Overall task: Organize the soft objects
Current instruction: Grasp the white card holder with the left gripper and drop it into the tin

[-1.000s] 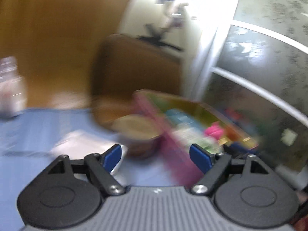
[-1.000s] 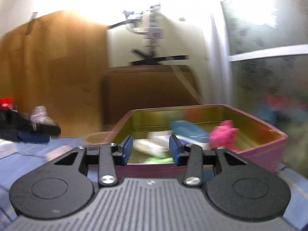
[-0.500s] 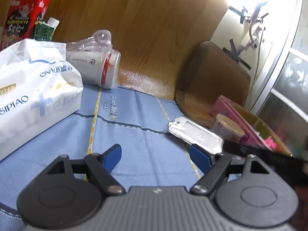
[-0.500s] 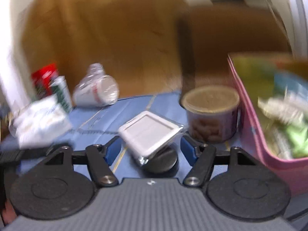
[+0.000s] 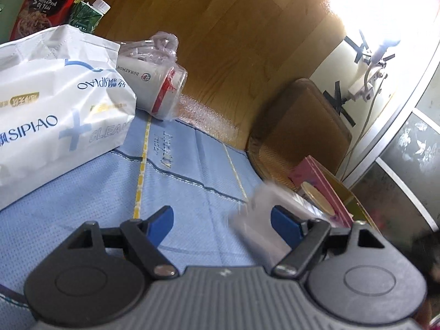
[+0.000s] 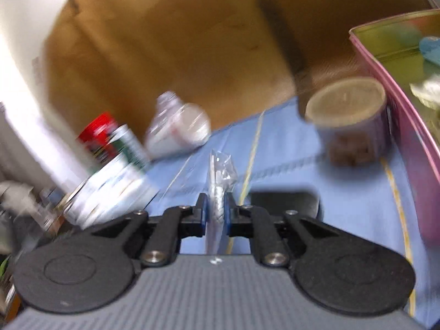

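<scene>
- Right claw [image 6: 216,212]: its blue pads have just been closing and now pinch a thin clear plastic packet [image 6: 219,181] with something silvery-white inside; the packet stands on edge between them, its crinkled top poking up past the pads.
- Left claw [image 5: 222,224] is spread wide with nothing between its pads; a blurred pale thing, likely that same packet, shows just in front of its right pad.
- Pink tin box [image 6: 398,82], gold inside, sits at the right edge of the blue mat [image 6: 288,148] and already holds several soft, colourful items; it looks like the place the packet is meant to go.
- Round tub with a tan lid [image 6: 346,101] stands just beside the tin's near wall, between the packet and the tin.
- Farther left on the mat lie a white tissue pack [image 5: 55,104], a bagged paper cup [image 5: 154,82] tipped on its side, a green carton [image 5: 88,13] and a red snack packet [image 5: 46,0].
- Brown wooden floor lies beyond the mat.
- Risk, as I judge it: the pads hold only a narrow strip of slippery film, so a fast swing toward the tin could let the packet slide out or twist.
- A low path could also knock the lidded tub over, since it stands in the way.
</scene>
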`<state>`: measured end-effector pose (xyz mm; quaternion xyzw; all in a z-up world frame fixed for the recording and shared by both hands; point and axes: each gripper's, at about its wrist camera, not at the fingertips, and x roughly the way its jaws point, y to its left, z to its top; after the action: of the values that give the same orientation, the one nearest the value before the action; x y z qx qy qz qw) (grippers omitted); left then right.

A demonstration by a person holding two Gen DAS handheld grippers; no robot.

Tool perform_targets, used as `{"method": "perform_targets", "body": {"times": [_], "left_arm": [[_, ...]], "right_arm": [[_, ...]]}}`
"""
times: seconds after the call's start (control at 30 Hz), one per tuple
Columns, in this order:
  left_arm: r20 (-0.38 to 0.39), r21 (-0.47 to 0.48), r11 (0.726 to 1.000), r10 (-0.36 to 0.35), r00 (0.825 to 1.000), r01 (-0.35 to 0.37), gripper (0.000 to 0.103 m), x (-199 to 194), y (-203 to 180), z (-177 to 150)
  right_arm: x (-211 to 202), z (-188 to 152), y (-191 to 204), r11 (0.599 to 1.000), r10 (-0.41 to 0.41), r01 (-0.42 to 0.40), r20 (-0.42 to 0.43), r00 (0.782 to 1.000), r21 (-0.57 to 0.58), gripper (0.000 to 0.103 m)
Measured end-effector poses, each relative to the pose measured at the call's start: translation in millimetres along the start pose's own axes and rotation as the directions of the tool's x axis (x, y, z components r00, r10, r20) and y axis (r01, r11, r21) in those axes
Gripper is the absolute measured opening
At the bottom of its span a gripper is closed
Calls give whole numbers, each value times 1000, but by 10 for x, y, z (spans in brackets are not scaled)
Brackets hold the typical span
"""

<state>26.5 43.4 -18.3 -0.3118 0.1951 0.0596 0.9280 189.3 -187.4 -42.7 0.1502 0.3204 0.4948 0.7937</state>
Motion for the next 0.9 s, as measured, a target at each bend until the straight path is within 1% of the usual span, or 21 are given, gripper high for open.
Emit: {"method": "perform_targets", "body": {"times": [0.1,0.17,0.2,0.27,0.3,0.33,0.37,0.4,0.43,0.47,0.53,0.6,0.63,0.7,0.73,0.77,0.8,0.83,0.87,0.9], "left_arm": [[-14,27,999,-32,999,32,81,-2,-58,-24],[-49,65,996,-66,997,69,81,37,-138,-67],[-82,89,991,-89,993,96,81,74,-197,-102],[-150,128,981,-126,981,145,81,143,-335,-192],[-176,146,975,-140,974,166,81,165,-416,-246],[-200,169,967,-155,967,190,81,179,-517,-305],[-214,190,959,-167,962,209,81,177,-611,-359],[-225,211,951,-177,958,225,81,173,-707,-410],[-237,227,944,-187,953,241,81,173,-797,-461],[-250,234,938,-195,948,255,81,184,-869,-506],[-281,235,933,-205,938,274,83,227,-996,-591],[-315,233,931,-202,927,282,87,303,-1105,-676],[-329,239,928,-201,923,287,87,335,-1155,-712],[-355,254,920,-198,914,298,87,388,-1261,-804],[-368,262,915,-198,909,306,87,416,-1317,-855],[-381,270,911,-195,904,311,86,452,-1368,-911],[-395,275,908,-192,898,315,82,496,-1406,-966],[-382,297,898,-199,902,324,78,504,-1443,-1029],[-391,317,886,-204,898,339,70,520,-1492,-1088],[-383,345,878,-189,904,330,69,500,-1544,-1134]], "right_arm": [[-350,-254,-101,996,86,-84,-73,994,29,15],[-582,-396,-191,995,95,-92,-82,992,41,16],[-713,-454,-237,997,76,-74,-71,995,32,17],[-962,-535,-315,1000,-18,18,-31,999,0,25],[-1083,-564,-347,996,-92,92,2,996,-18,33],[-1182,-593,-371,985,-168,169,36,985,-38,55],[-1279,-630,-384,967,-243,248,82,967,-58,74],[-1359,-675,-375,948,-297,309,134,945,-79,78],[-1414,-714,-350,936,-318,337,163,934,-106,78],[-1440,-749,-322,930,-317,341,167,934,-140,78],[-1448,-842,-252,927,-287,315,156,945,-203,80],[-1447,-927,-222,909,-280,307,134,951,-282,81],[-1443,-969,-209,890,-294,321,132,947,-325,81],[-1366,-1024,-222,838,-358,386,145,922,-386,81],[-1325,-1027,-252,822,-383,408,143,912,-397,81],[-1300,-1018,-309,819,-395,414,133,909,-397,81],[-1294,-1018,-373,828,-387,403,123,914,-391,81],[-1281,-1025,-403,839,-368,389,128,921,-381,80],[-1257,-1043,-403,842,-353,378,137,926,-385,70],[-1277,-1069,-384,841,-338,366,142,930,-398,69]]}}
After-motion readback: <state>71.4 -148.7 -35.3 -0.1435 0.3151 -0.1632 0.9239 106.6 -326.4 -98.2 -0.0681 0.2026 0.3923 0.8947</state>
